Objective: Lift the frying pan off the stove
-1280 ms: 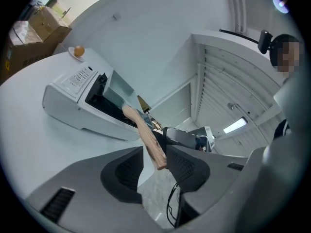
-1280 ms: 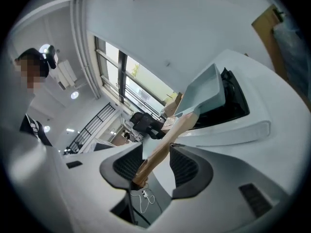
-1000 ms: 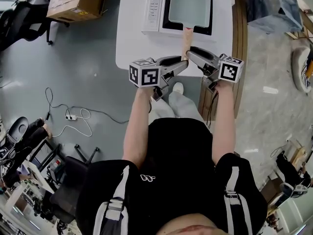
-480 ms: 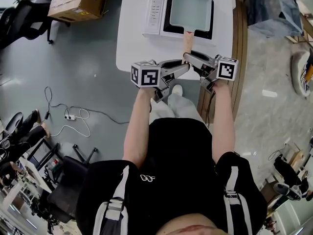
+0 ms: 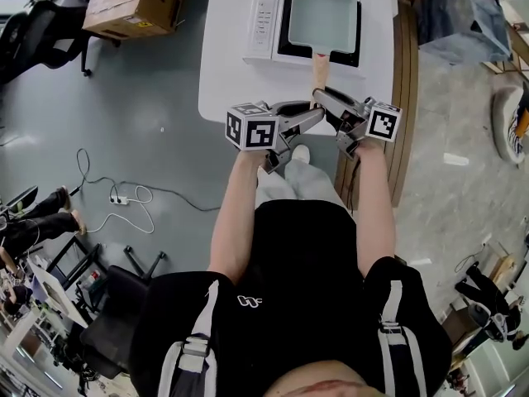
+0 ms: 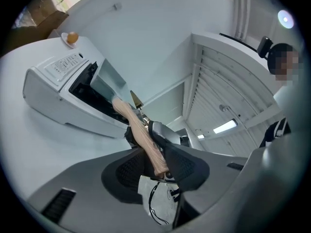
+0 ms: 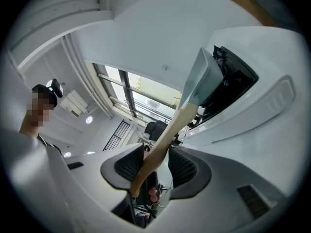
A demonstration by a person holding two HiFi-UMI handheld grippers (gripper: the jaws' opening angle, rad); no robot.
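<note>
The frying pan (image 5: pixel 322 11) is pale green with a tan handle (image 5: pixel 317 69); the stove (image 5: pixel 263 16) is white with a black top; the worktop (image 5: pixel 227 79) is white.

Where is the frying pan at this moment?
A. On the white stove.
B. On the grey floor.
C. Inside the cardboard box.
A: the frying pan sits on the stove, and its wooden handle points toward the person.
</note>
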